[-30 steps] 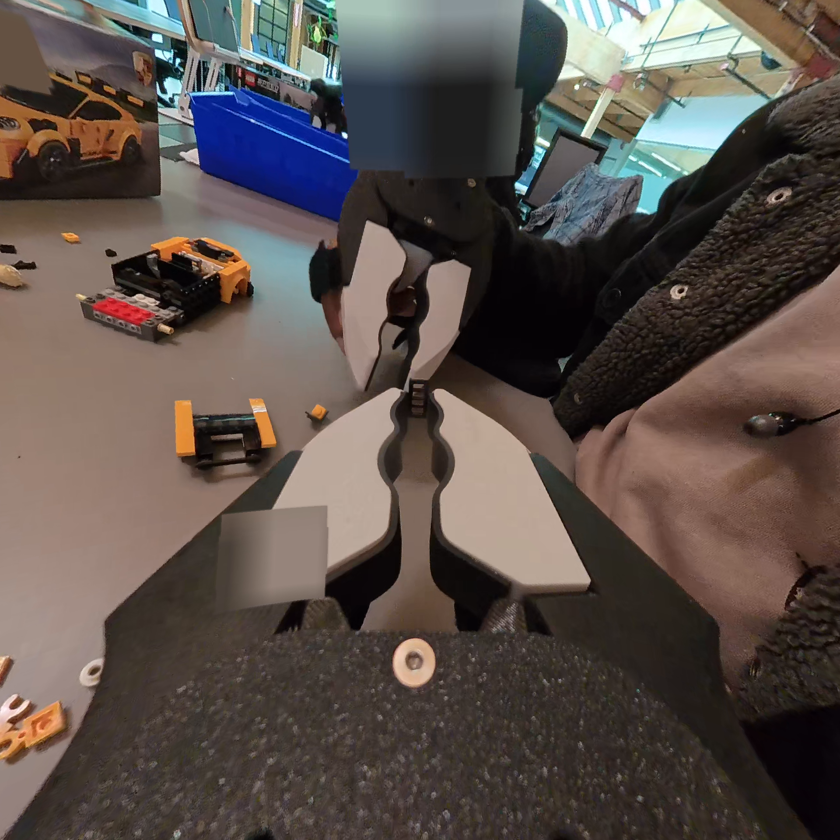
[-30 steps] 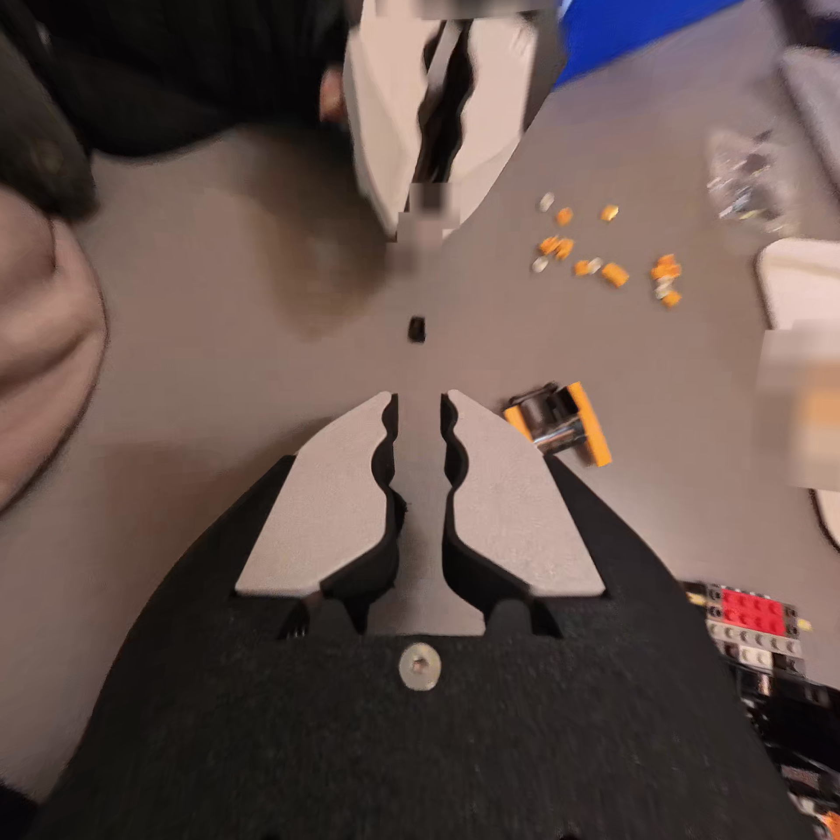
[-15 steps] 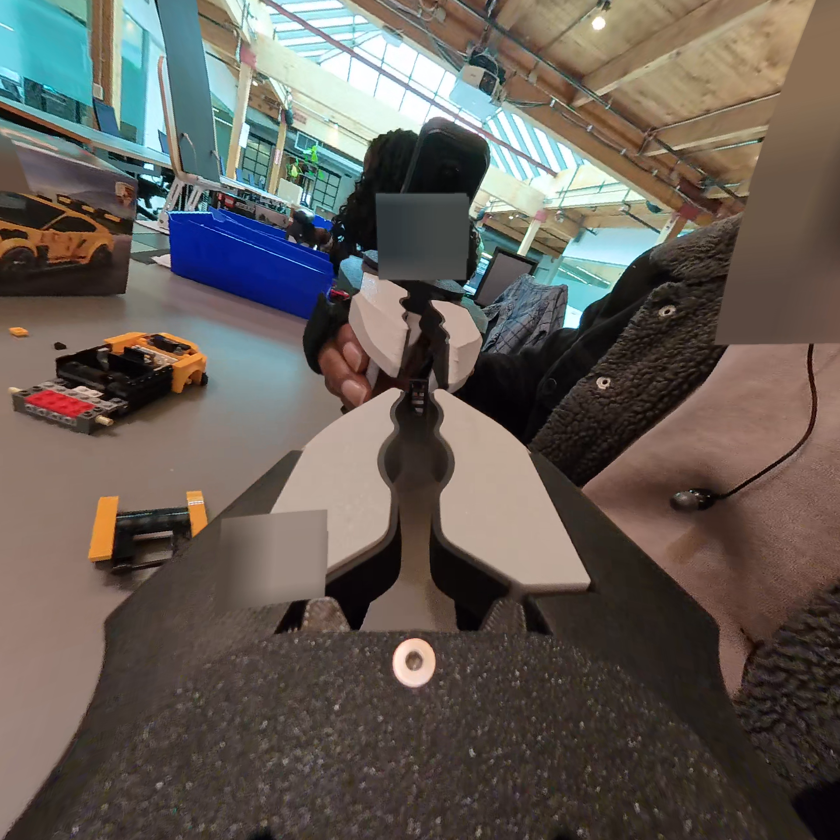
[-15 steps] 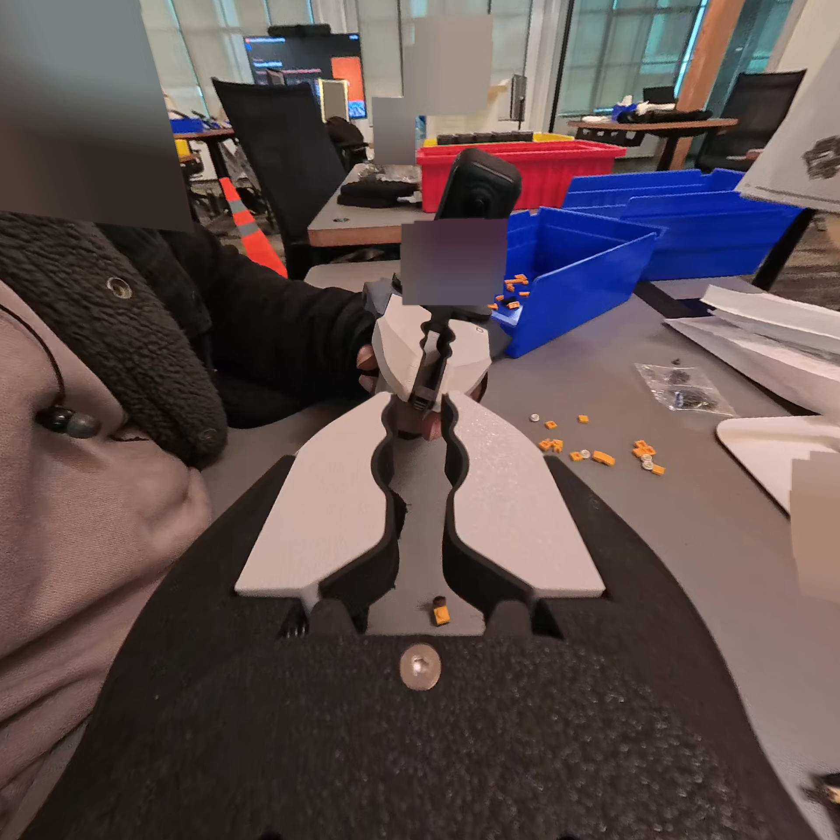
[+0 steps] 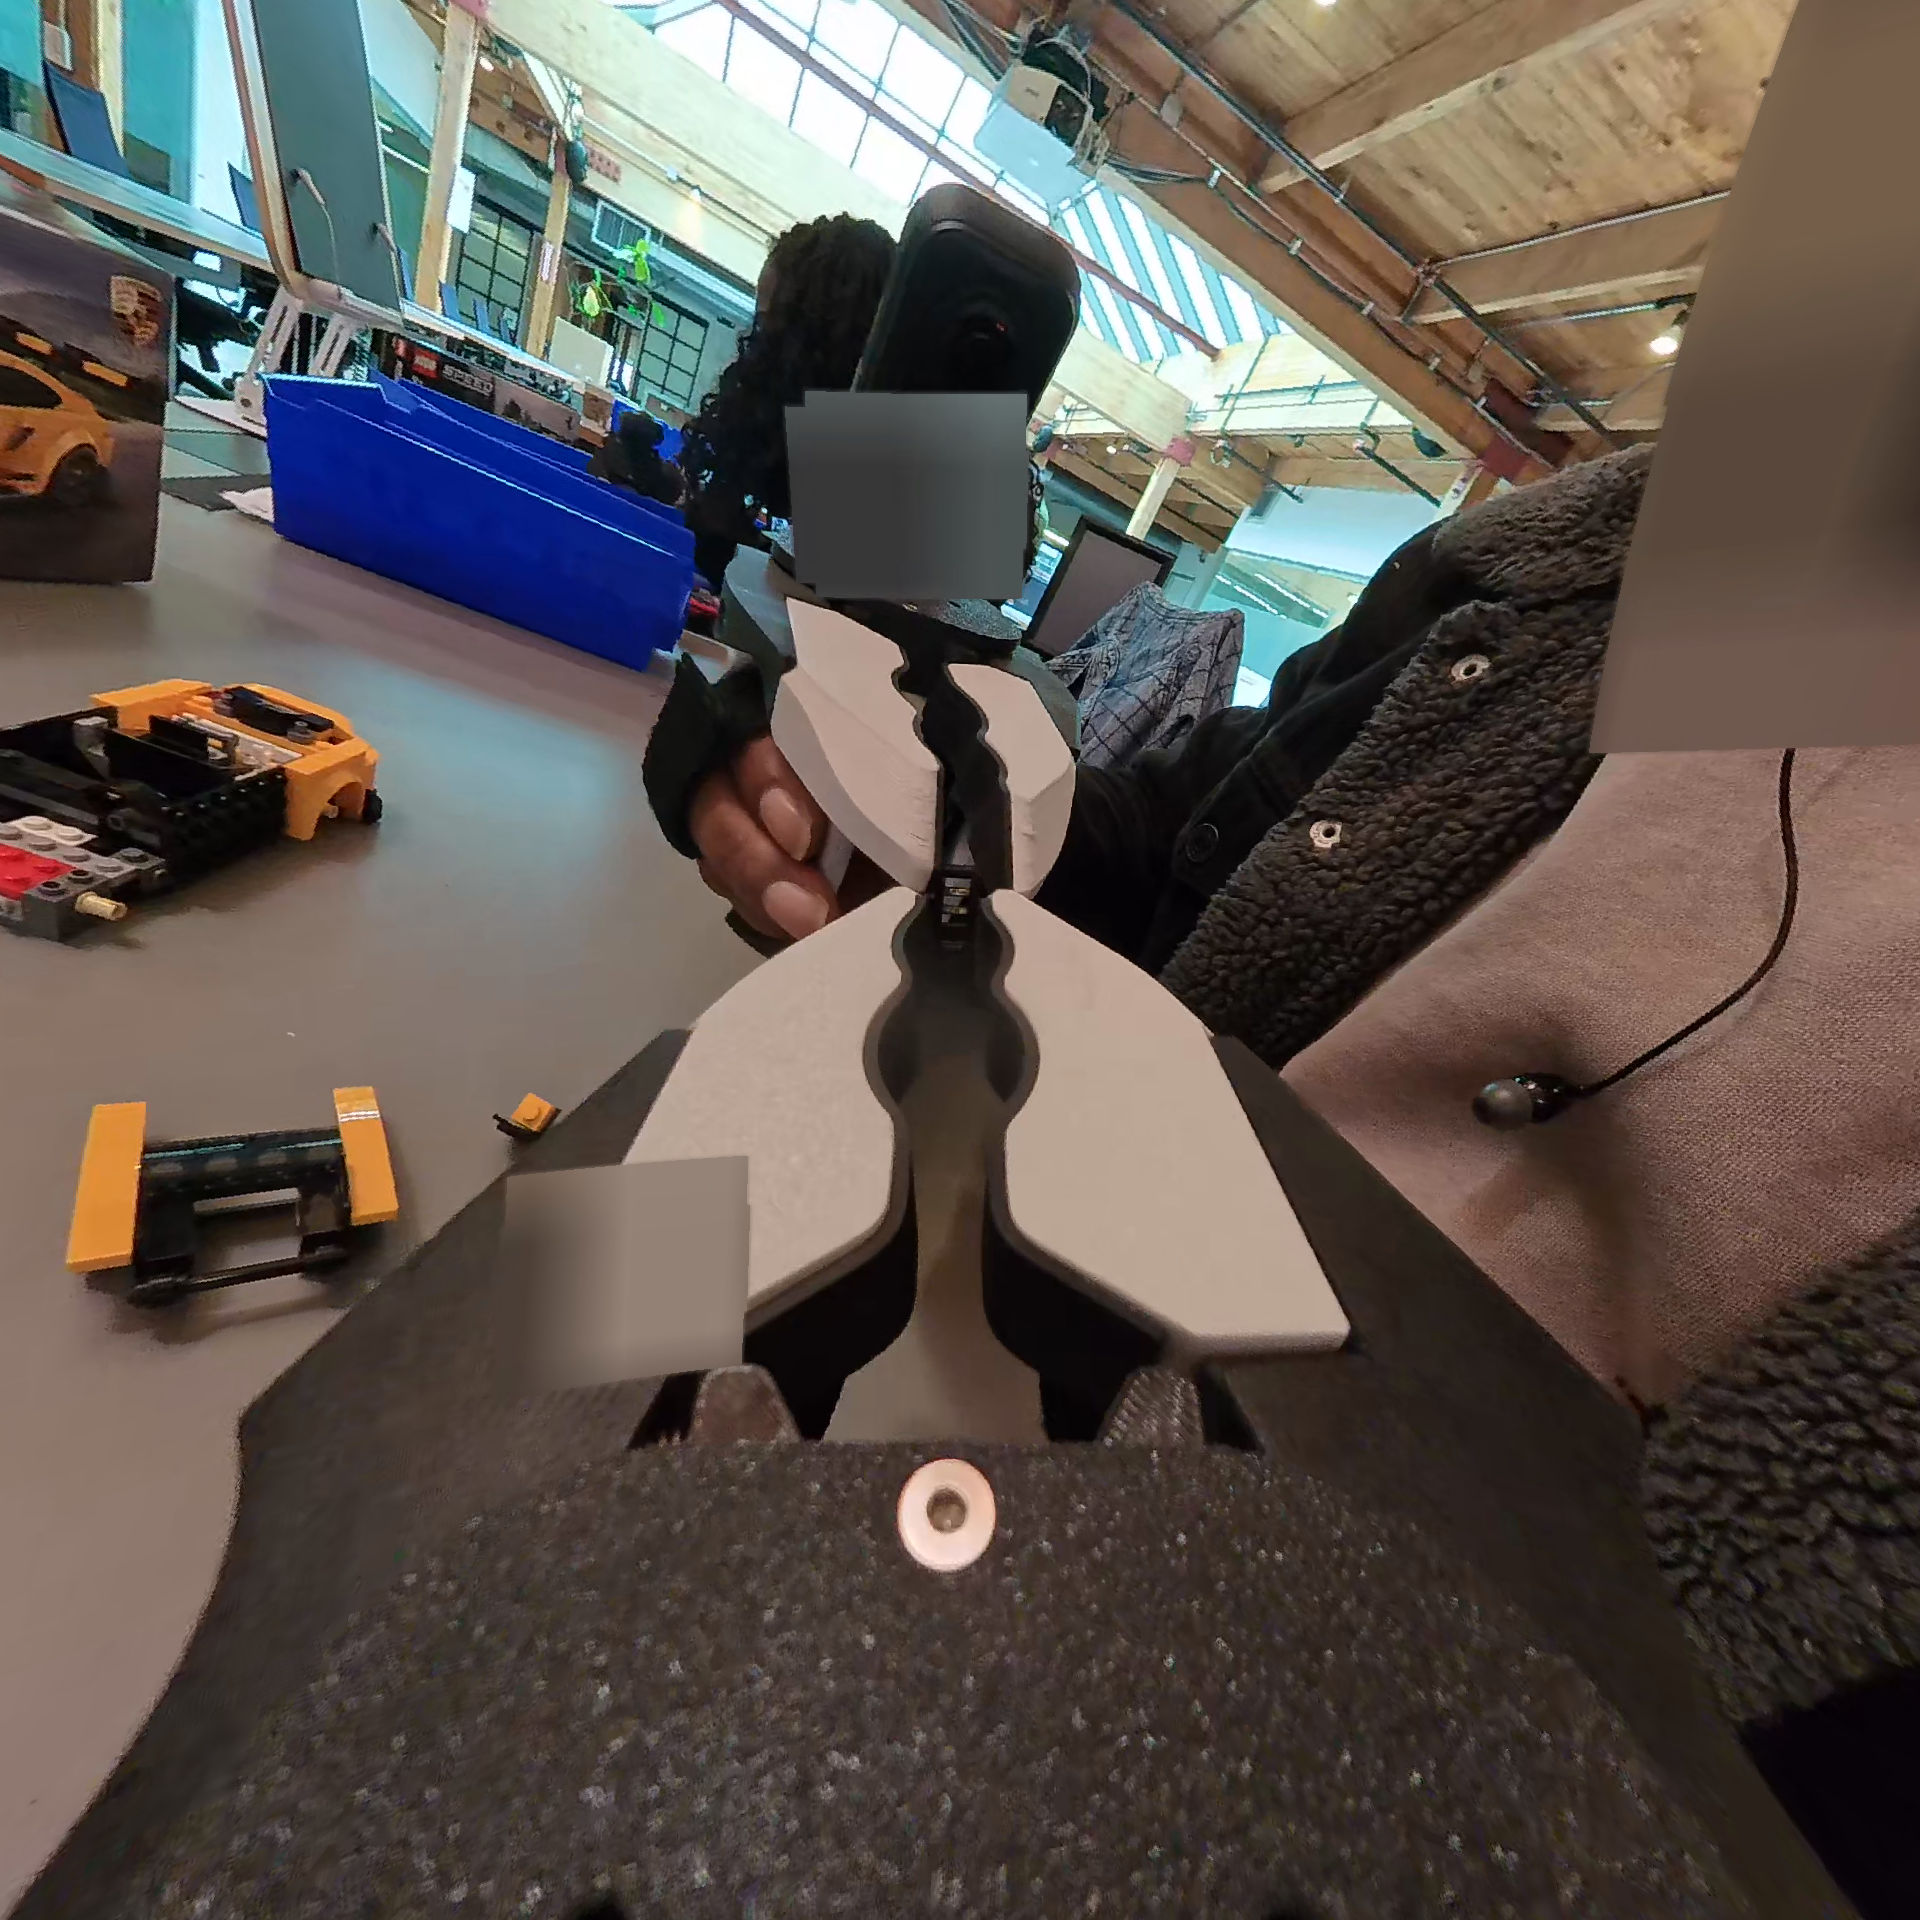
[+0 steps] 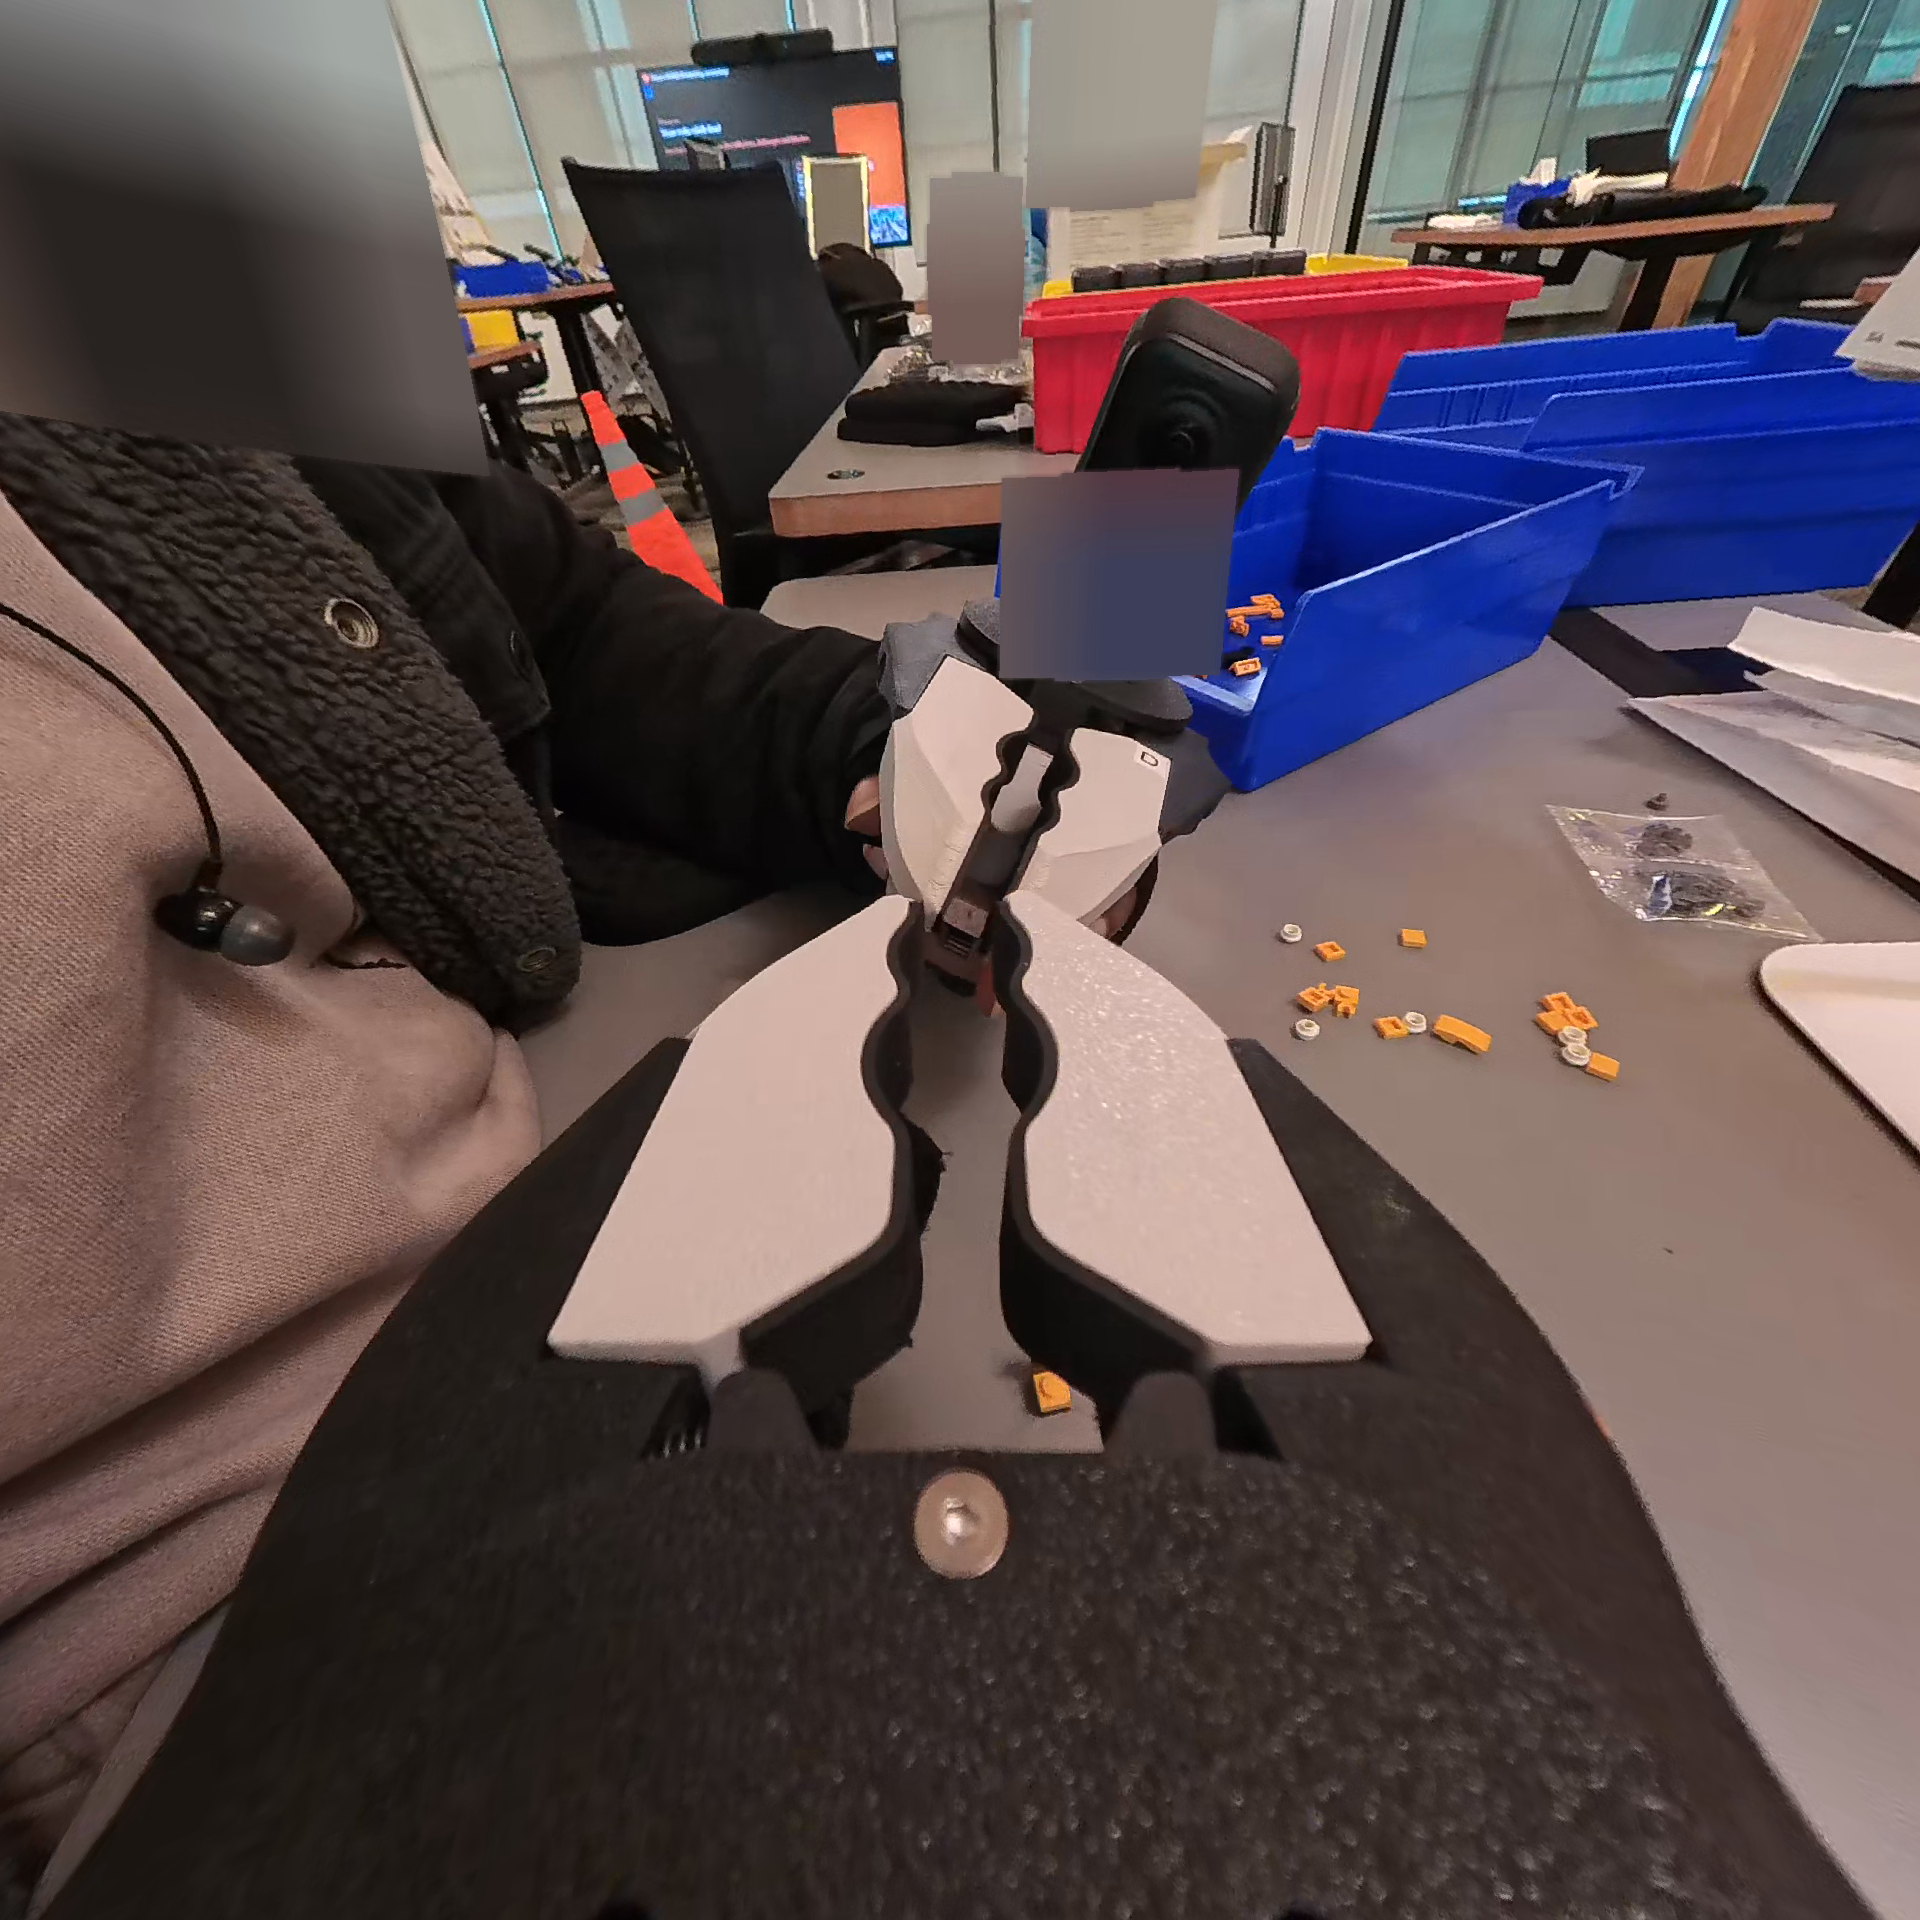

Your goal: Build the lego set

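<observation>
Lego, a small black piece (image 5: 954, 902), sits pinched at the tips of my left gripper (image 5: 954, 914), lifted above the grey table (image 5: 499, 935). My right gripper (image 6: 954, 930) meets it tip to tip from the opposite side, its fingers parted around the same piece, just beside it; I cannot tell whether they touch it. On the table to the left lie the partly built orange-and-black car chassis (image 5: 177, 774) and a smaller orange-and-black subassembly (image 5: 234, 1190). Loose orange pieces (image 6: 1444, 1023) are scattered near a blue bin (image 6: 1455, 582).
</observation>
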